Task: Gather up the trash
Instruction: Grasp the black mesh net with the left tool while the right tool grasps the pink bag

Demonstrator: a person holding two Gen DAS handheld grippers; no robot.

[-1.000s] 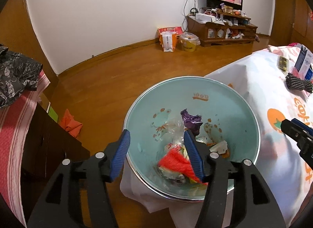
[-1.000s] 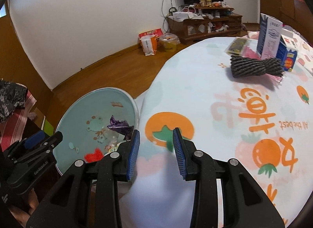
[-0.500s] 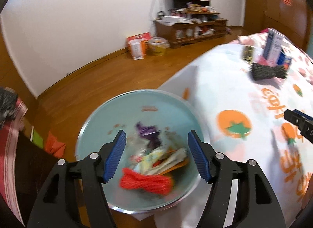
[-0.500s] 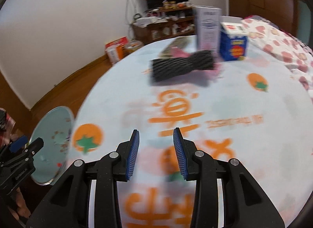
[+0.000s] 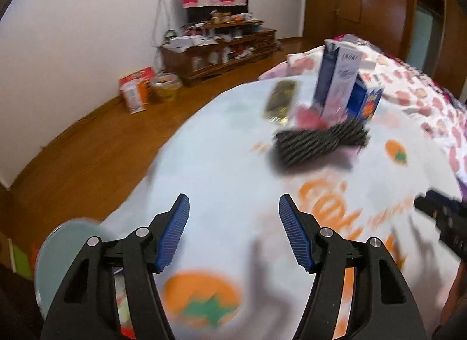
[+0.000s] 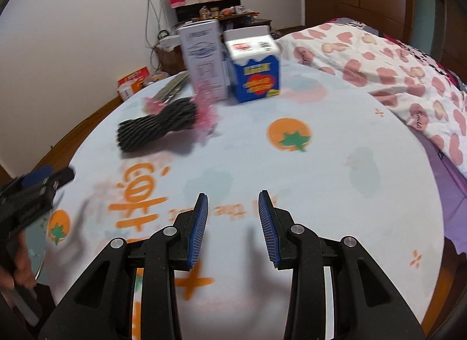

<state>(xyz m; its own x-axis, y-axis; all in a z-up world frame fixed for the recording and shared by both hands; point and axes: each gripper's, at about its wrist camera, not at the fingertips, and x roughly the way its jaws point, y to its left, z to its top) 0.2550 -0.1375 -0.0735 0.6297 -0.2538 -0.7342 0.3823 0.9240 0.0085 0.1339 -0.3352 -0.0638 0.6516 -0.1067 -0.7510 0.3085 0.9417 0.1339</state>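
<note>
A black foam net sleeve (image 5: 318, 142) lies on the round table with a pink one (image 5: 309, 115) behind it; both show in the right wrist view, the black one (image 6: 156, 129) left of centre. A gold wrapper (image 5: 280, 102) lies farther back. My left gripper (image 5: 233, 232) is open and empty above the tablecloth, short of the black sleeve. My right gripper (image 6: 233, 226) is open and empty over the table's middle. The teal trash bin (image 5: 67, 240) sits at the lower left, off the table's edge.
A tall white carton (image 6: 204, 59) and a blue carton (image 6: 256, 74) stand at the table's far side. A heart-print quilt (image 6: 394, 71) lies to the right. A wooden cabinet (image 5: 219, 50) and bags (image 5: 137, 91) stand by the far wall.
Both grippers have swung right, away from the bin and over the table toward the sleeves and cartons. Both stay open and empty.
</note>
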